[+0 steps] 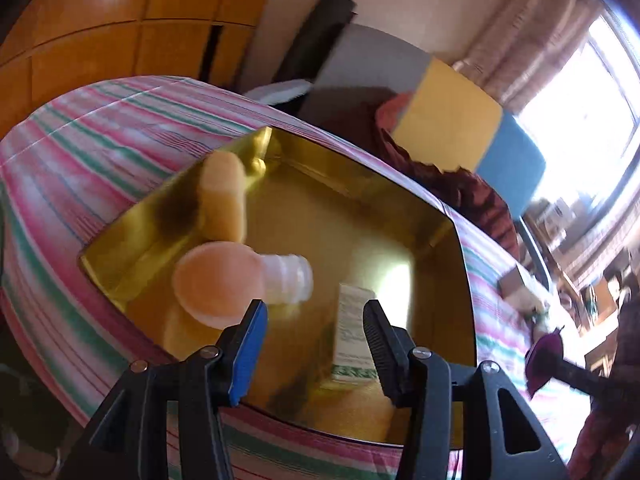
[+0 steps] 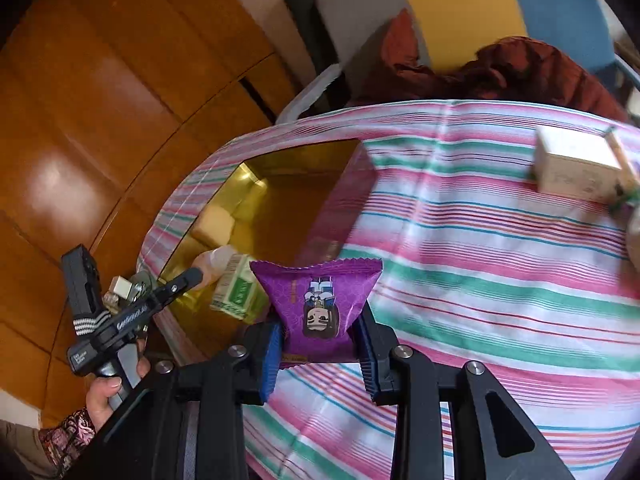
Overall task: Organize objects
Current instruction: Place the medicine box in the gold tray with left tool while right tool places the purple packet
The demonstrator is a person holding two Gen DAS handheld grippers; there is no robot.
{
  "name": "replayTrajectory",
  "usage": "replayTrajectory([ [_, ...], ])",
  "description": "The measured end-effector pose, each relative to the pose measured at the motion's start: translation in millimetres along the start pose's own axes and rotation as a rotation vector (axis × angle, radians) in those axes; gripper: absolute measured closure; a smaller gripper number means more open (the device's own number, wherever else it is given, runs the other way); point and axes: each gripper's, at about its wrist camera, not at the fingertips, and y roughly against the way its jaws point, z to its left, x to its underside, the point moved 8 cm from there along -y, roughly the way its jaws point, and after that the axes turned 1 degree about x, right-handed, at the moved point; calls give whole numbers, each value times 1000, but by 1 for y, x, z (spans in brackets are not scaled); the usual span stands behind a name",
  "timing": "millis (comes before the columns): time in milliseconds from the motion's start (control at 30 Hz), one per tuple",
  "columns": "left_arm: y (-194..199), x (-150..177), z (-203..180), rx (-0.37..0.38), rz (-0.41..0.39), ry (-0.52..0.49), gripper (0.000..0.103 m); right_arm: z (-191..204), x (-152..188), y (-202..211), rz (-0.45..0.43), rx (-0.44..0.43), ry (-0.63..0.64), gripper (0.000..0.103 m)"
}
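A gold box (image 1: 120,240) sits on the striped cloth. Inside it lie a pale yellow block (image 1: 224,196), an orange bottle with a clear cap (image 1: 224,284) and a green-and-white carton (image 1: 354,332). My left gripper (image 1: 314,312) hovers open over the box; the blurred bottle is just beyond its left finger, and no pad touches it. My right gripper (image 2: 320,332) is shut on a purple snack packet (image 2: 320,300), held above the cloth beside the box (image 2: 248,172). The right wrist view also shows the carton (image 2: 236,292) and the bottle (image 2: 216,264).
A white box (image 2: 576,168) stands on the pink, green and white striped cloth (image 2: 480,260) at the far right. A red garment (image 2: 520,68) lies over chairs behind the table. Wooden floor (image 2: 100,100) is to the left. A hand (image 2: 108,396) holds the left gripper.
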Motion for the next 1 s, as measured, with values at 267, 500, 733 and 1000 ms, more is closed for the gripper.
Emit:
replayTrajectory([
  [267,6,-14,36,-77,-24,125,51,61,-5,-52,70,32,148,69],
  [500,9,-21,37,-81,-46,127,51,81,0,-82,129,163,312,68],
  [733,9,-20,36,-74,-41,128,51,85,7,-97,167,252,418,64],
  [1000,11,-17,33,-58,-44,127,51,81,9,-79,102,210,343,43],
])
